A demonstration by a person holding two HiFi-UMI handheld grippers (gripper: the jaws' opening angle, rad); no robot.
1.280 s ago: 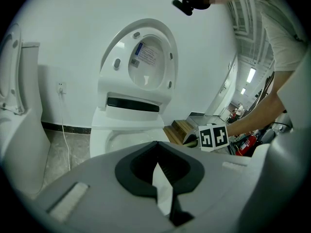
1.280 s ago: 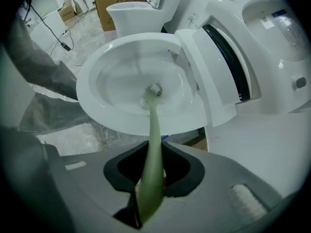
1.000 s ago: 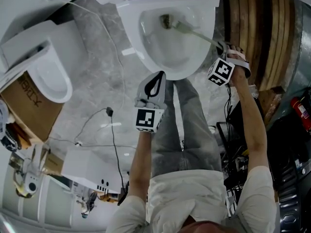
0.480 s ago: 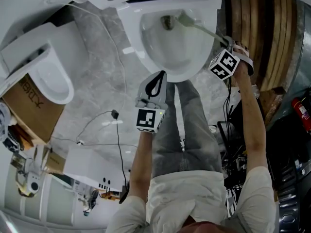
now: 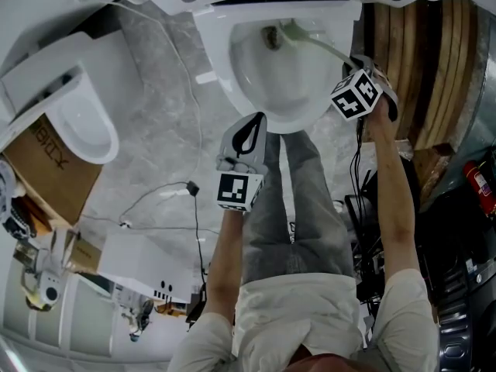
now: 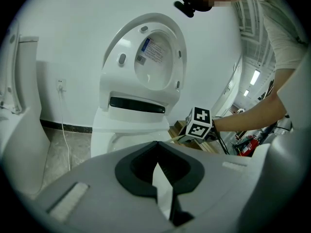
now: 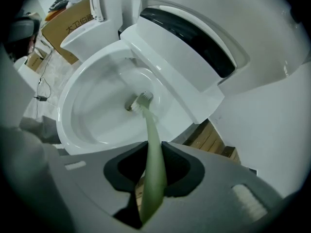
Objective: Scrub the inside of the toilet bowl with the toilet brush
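The white toilet bowl (image 5: pixel 267 91) lies open at the top of the head view, its lid (image 6: pixel 146 57) raised. My right gripper (image 5: pixel 355 64) hangs over the bowl's right rim, shut on the pale green handle of the toilet brush (image 7: pixel 151 154). The handle slants down into the bowl (image 7: pixel 87 120), and the brush head (image 7: pixel 141 100) rests at the drain hole, also seen in the head view as the brush head (image 5: pixel 285 31). My left gripper (image 5: pixel 249 126) hovers by the bowl's front rim; its jaws (image 6: pixel 156 149) are shut with nothing between them.
A second toilet (image 5: pixel 74 118) and a cardboard box (image 5: pixel 46 169) stand at the left. A black cable (image 5: pixel 192 200) trails over the grey floor. Wooden planks (image 5: pixel 418 53) lean at the right, near a red extinguisher (image 5: pixel 479 178). The person's legs stand before the bowl.
The right gripper has shifted a little toward the back of the toilet, and the brush head has slid slightly right at the drain. The left gripper has stayed put.
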